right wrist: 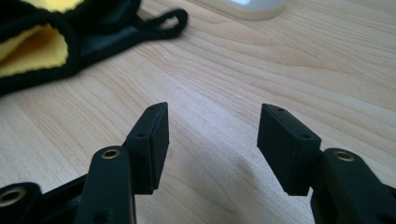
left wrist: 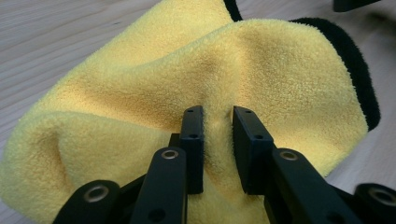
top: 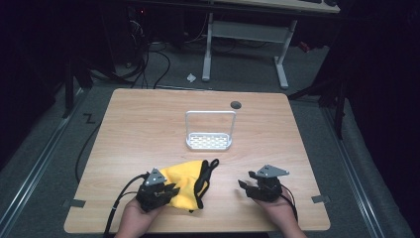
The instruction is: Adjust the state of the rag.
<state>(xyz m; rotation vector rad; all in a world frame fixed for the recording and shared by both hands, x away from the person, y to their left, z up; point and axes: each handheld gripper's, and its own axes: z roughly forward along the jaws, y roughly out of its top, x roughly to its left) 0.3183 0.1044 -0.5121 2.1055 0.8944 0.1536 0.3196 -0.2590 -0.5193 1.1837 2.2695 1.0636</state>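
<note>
So far: left gripper (left wrist: 218, 119) pinched a fold of the yellow cloth (left wrist: 201, 93) at the table's (top: 148, 114) near edge | right gripper (right wrist: 212, 126) gaped empty | cloth still rumpled, white rack (top: 209, 141) bare.

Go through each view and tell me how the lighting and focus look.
High view: the wooden table is evenly lit, while the room around it falls nearly black. Left gripper view: the yellow cloth is sharp near the jaws and softens toward the far black edging. Right gripper view: the wood grain is crisp, a soft shadow lies between the jaws, and the white rack is overexposed and blurred.
</note>
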